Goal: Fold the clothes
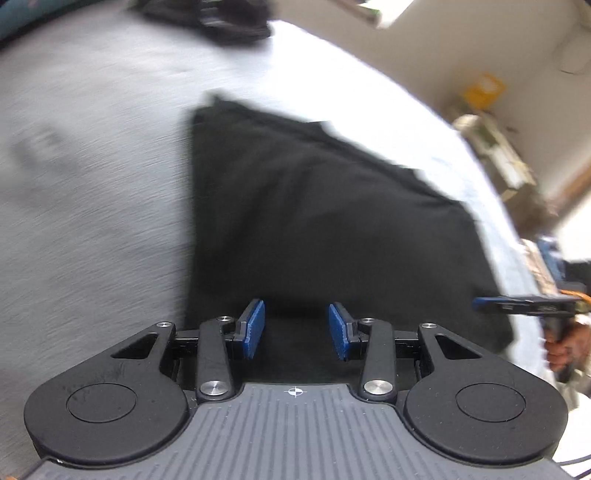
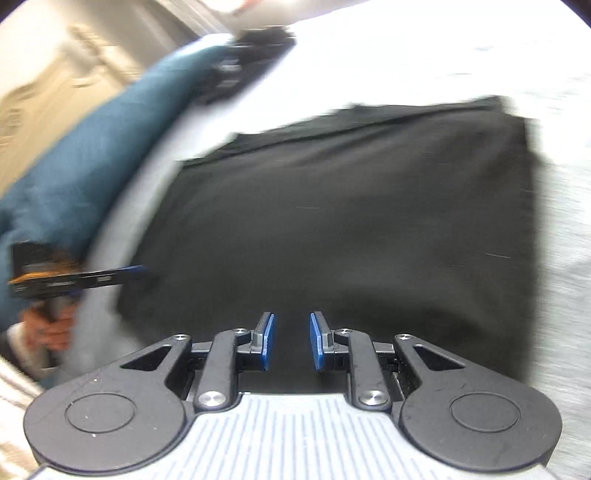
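Black garment (image 1: 314, 221) lies folded flat in a rough rectangle on the light grey bed (image 1: 92, 184), layered edges visible along its far side; both views motion-blurred; left gripper (image 1: 296, 329) hovers over the near edge of the garment, blue pads (image 1: 255, 328) apart with nothing pinched between them, only dark cloth showing below the gap; right gripper (image 2: 291, 341) also over the near edge of the same garment (image 2: 351, 221), its blue pads (image 2: 267, 341) closer together than the left ones yet still parted, nothing clamped; whether either gripper touches the cloth cannot be told; in the left wrist view the right gripper (image 1: 480, 303) shows at the right side, just beside the garment's right edge, held by a hand (image 1: 563, 350); in the right wrist view the left gripper (image 2: 138, 271) shows at the left side by the garment's left edge, a hand (image 2: 51, 326) on its handle; a second dark bundle of clothes (image 1: 221, 22) sits at the far end of the bed, well apart from the folded piece; teal blanket (image 2: 92, 147) bunched along the bed's left side; cream wall and blurred shelving (image 1: 498, 147) beyond the bed.
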`<state>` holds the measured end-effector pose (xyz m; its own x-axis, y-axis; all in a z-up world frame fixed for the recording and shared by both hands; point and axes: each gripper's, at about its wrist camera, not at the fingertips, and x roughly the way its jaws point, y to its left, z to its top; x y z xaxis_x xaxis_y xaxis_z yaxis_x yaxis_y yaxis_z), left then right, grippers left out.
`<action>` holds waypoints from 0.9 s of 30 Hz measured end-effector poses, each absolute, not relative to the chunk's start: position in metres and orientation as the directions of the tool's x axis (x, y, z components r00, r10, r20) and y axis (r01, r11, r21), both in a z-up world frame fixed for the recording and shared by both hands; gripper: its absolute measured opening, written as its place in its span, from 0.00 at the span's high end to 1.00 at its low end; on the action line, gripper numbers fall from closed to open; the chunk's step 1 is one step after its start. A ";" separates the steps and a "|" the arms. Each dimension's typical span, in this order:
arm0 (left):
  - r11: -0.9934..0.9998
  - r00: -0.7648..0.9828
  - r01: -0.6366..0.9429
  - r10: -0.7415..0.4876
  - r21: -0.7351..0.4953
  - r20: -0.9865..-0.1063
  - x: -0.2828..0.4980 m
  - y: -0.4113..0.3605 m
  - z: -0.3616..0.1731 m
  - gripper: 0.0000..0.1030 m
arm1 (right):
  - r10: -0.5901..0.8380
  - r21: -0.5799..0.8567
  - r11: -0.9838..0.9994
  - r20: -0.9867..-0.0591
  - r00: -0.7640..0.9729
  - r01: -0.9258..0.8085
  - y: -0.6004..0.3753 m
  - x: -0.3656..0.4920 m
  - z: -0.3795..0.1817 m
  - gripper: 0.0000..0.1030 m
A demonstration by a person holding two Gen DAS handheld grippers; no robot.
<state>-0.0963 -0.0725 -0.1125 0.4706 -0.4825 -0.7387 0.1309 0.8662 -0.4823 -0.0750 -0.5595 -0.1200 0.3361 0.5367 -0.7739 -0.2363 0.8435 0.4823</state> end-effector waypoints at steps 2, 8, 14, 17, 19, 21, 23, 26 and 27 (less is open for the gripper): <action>0.881 0.495 0.081 -0.442 -0.467 -0.748 -0.104 -0.053 -0.107 0.64 | 0.471 0.434 0.882 -0.795 0.383 -0.183 -0.579 -0.080 -0.117 0.79; 0.876 0.563 0.113 -0.445 -0.468 -0.697 -0.090 -0.051 -0.085 0.62 | 0.393 0.393 0.912 -0.761 0.517 -0.115 -0.618 -0.090 -0.095 0.78; 0.805 0.489 0.226 -0.581 -0.549 -0.651 -0.056 -0.107 -0.104 0.62 | 0.534 0.485 0.843 -0.706 0.465 -0.232 -0.574 -0.063 -0.107 0.78; 0.801 0.500 0.138 -0.564 -0.582 -0.658 -0.054 -0.081 -0.122 0.63 | 0.473 0.426 0.880 -0.748 0.466 -0.211 -0.579 -0.064 -0.117 0.78; 0.757 0.533 0.030 -0.565 -0.653 -0.630 -0.056 -0.046 -0.126 0.64 | 0.389 0.353 0.920 -0.768 0.509 -0.171 -0.600 -0.070 -0.114 0.79; 0.744 0.576 -0.020 -0.538 -0.668 -0.616 -0.057 -0.025 -0.119 0.63 | 0.301 0.281 0.952 -0.780 0.548 -0.122 -0.620 -0.075 -0.107 0.79; 0.794 0.610 0.033 -0.497 -0.608 -0.617 -0.056 -0.027 -0.103 0.60 | 0.271 0.268 0.959 -0.771 0.576 -0.092 -0.633 -0.078 -0.100 0.78; 0.798 0.577 0.183 -0.560 -0.575 -0.594 -0.038 -0.064 -0.089 0.59 | 0.335 0.327 0.936 -0.728 0.598 -0.128 -0.620 -0.067 -0.097 0.78; 0.792 0.551 0.221 -0.583 -0.568 -0.597 -0.030 -0.080 -0.091 0.58 | 0.375 0.358 0.921 -0.711 0.595 -0.153 -0.610 -0.060 -0.098 0.78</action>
